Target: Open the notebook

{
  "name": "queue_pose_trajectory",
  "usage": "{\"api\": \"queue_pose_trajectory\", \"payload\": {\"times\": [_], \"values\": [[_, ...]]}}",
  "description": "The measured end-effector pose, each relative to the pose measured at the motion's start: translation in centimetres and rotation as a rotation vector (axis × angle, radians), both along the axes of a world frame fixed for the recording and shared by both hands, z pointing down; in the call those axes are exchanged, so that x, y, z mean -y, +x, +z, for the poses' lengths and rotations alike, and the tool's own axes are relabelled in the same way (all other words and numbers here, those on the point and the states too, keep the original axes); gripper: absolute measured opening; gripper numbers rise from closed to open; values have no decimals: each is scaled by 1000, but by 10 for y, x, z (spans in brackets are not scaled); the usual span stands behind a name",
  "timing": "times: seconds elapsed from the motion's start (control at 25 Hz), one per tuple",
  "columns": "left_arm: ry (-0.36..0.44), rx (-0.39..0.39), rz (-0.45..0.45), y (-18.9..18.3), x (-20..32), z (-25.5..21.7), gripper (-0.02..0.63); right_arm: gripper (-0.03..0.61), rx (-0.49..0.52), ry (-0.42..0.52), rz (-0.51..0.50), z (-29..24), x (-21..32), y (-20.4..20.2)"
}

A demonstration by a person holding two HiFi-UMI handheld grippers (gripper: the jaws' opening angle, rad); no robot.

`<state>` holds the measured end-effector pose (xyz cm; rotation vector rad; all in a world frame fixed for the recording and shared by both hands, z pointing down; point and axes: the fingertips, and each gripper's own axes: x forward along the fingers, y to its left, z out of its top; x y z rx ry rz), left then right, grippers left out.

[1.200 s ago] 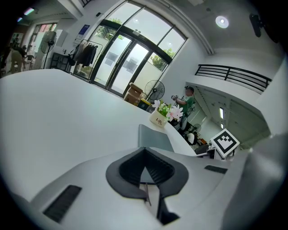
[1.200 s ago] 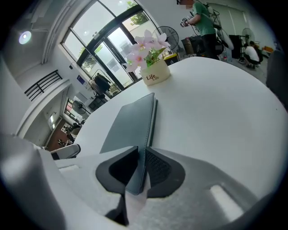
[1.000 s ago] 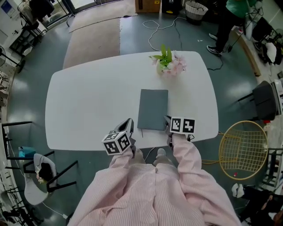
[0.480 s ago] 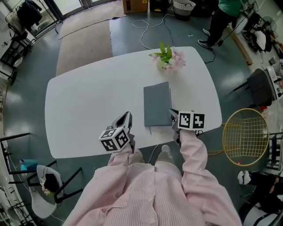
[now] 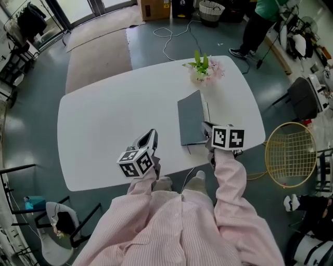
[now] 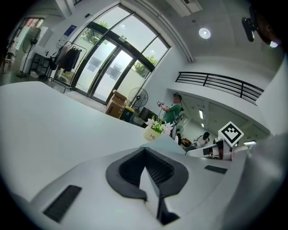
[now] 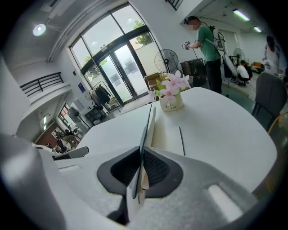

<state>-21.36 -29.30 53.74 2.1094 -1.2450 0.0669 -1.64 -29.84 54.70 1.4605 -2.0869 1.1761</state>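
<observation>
A large white table (image 5: 104, 130) with rounded corners stands on a dull grey-green floor (image 5: 31, 124). Beyond it lies a beige rug (image 5: 96, 49), with a loose white cable (image 5: 174, 36) on the floor beside it and a cardboard box (image 5: 152, 9) farther back. A round yellow wire frame (image 5: 291, 156) and a dark chair (image 5: 303, 98) stand at the right, a clothes rack (image 5: 23, 23) at the far left. Tall glass doors (image 6: 112, 63) let in daylight, with a standing fan (image 6: 139, 96) near them. Above run a black-railed balcony (image 6: 216, 83) and a round ceiling light (image 6: 204, 33).
</observation>
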Motion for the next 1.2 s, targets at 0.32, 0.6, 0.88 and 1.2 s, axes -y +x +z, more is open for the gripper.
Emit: {"api": "queue_pose_trajectory", "payload": {"times": [0.32,0.6,0.88,1.2], "values": [[32,-9,19,-20,-2,-6,-2,32,-105,67,-55,-18,2,-40],[54,-16,4,-42,-4,-6,-2,32,-231,115,-146,-20,4,-87],[59,-15,-24,-64,-4,-8,-2,32,-326,151,-177,-18,7,-122],[53,-10,-92,-85,-6,-8,-2,35,-366,178,-227,-5,9,-155]]}}
